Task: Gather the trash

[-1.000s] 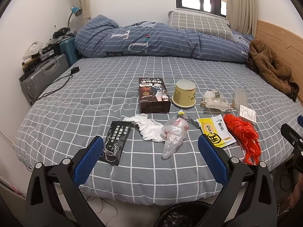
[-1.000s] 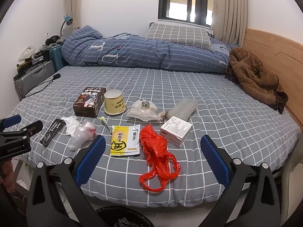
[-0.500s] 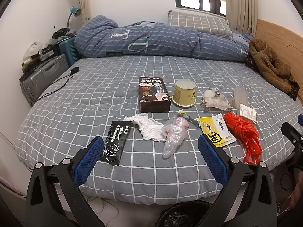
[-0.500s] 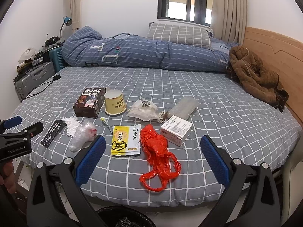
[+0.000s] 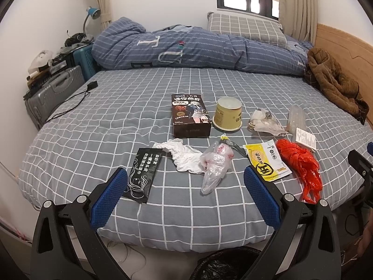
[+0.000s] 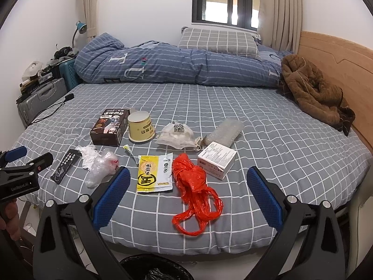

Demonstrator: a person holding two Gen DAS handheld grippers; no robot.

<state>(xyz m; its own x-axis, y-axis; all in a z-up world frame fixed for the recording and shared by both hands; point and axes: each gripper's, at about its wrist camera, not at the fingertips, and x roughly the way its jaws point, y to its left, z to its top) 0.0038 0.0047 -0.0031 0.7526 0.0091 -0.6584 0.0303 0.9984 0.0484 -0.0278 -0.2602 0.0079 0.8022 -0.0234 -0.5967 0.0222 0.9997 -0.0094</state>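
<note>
Trash lies spread over the near half of the bed: a black sachet [image 5: 141, 175], a white tissue [image 5: 184, 156], a clear crumpled bag [image 5: 215, 165], a yellow packet [image 6: 155, 173], an orange plastic bag [image 6: 192, 186], a white carton [image 6: 216, 159], a dark snack box [image 5: 190, 119], a yellow cup [image 6: 141, 127], a white wrapper bundle [image 6: 177, 135] and a bubble-wrap piece [image 6: 225, 131]. My left gripper [image 5: 185, 197] hovers open before the tissue and clear bag. Open too, my right gripper [image 6: 188, 198] hovers over the orange bag. A black-lined bin [image 6: 153, 269] stands below the bed edge.
A folded blue duvet [image 5: 198, 49] and a checked pillow [image 6: 218, 40] lie at the far side. A brown jacket [image 6: 314, 92] lies by the wooden headboard [image 6: 338, 56]. Suitcases [image 5: 53, 93] stand left of the bed, and a black cable [image 5: 72, 100] runs onto the sheet.
Both grippers have shifted very slightly; nothing on the bed has moved and nothing has been gripped.
</note>
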